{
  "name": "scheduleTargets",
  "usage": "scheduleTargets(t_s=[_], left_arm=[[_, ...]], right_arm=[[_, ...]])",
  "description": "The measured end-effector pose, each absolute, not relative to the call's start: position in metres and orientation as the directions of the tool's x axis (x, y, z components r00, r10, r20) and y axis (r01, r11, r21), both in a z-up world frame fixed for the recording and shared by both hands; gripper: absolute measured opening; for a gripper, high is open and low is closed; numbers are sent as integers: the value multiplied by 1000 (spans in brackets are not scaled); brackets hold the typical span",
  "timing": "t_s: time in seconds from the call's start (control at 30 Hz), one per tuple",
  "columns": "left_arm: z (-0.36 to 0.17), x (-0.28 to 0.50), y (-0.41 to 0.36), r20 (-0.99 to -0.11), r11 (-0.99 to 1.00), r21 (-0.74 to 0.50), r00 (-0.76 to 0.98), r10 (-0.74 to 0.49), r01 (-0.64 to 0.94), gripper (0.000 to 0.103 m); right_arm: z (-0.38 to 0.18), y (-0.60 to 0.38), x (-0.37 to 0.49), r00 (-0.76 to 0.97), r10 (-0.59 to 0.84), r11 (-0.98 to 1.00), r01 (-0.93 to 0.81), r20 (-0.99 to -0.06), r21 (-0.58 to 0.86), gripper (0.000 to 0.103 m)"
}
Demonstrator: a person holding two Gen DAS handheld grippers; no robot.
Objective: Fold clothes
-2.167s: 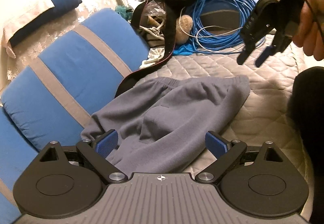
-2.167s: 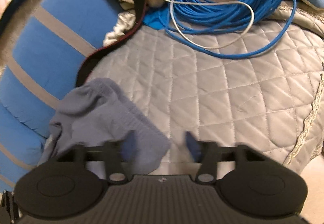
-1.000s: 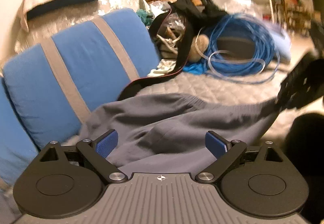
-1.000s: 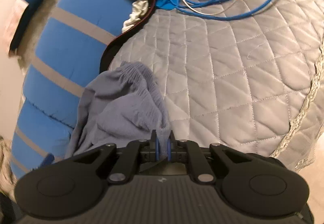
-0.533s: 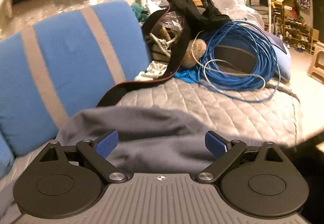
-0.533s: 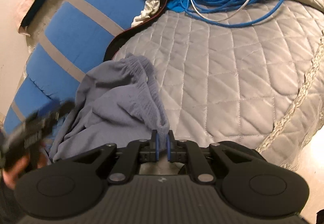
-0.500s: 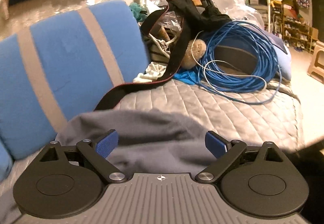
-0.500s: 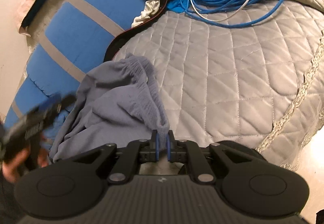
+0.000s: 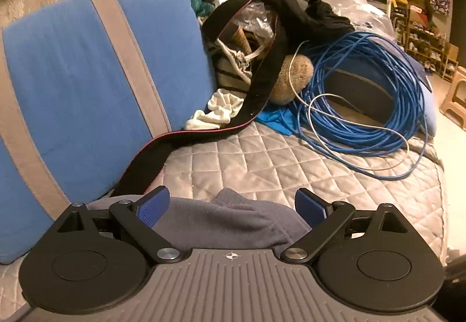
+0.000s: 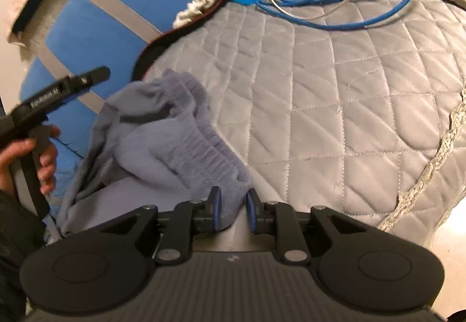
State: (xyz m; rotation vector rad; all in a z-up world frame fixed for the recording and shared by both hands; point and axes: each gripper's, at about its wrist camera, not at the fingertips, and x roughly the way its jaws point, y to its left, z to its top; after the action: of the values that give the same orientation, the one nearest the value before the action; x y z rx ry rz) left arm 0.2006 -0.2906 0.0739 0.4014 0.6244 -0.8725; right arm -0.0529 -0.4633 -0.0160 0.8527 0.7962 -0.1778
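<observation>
the right gripper has its jaws opening, a corner of the grey-blue shorts between the pads, the right pad already clear of the cloth. the left gripper stands wide, holding nothing, poised over another bunched part of the shorts. the garment lies crumpled on the quilted bedspread, against the blue cushion. to fold well, i judge: let the corner drop flat, then pinch both waistband ends and pull taut, keeping clear of the blue cable.
</observation>
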Motion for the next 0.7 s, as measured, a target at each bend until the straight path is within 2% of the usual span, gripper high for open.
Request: scheduleTargets(t_s=[0.03, 0.07, 0.3, 0.37, 0.4, 0.57, 0.6, 0.63, 0.7], left_arm=[[71, 206, -293, -658, 584, 72, 479, -581, 808, 94], [69, 210, -296, -662, 582, 69, 473, -581, 811, 94], [43, 252, -323, -720, 577, 35, 421, -552, 816, 94], [34, 264, -334, -749, 582, 10, 391, -534, 813, 84], [29, 270, -339, -768, 578, 4, 373, -521, 816, 76], [-1, 289, -359, -862, 546, 29, 297, -410, 837, 55], [-5, 291, -359, -866, 542, 10, 278, -415, 840, 46], [-6, 293, -359, -865, 540, -17, 259, -431, 841, 25], [-6, 292, -359, -853, 542, -23, 266, -448, 840, 12]], right_arm=[[-18, -464, -52, 705, 164, 657, 444, -690, 609, 11], [-17, -463, -54, 712, 169, 662, 430, -682, 614, 9], [-15, -461, -64, 728, 184, 674, 396, -660, 624, 8], [-14, -462, -65, 732, 186, 671, 393, -655, 629, 8], [-13, -462, -65, 734, 187, 670, 391, -653, 631, 8], [-11, -464, -65, 746, 188, 663, 384, -639, 642, 8], [-11, -464, -66, 748, 187, 663, 382, -636, 644, 7], [-10, -464, -66, 751, 185, 662, 382, -634, 645, 7], [-10, -465, -68, 757, 181, 660, 380, -628, 648, 7]])
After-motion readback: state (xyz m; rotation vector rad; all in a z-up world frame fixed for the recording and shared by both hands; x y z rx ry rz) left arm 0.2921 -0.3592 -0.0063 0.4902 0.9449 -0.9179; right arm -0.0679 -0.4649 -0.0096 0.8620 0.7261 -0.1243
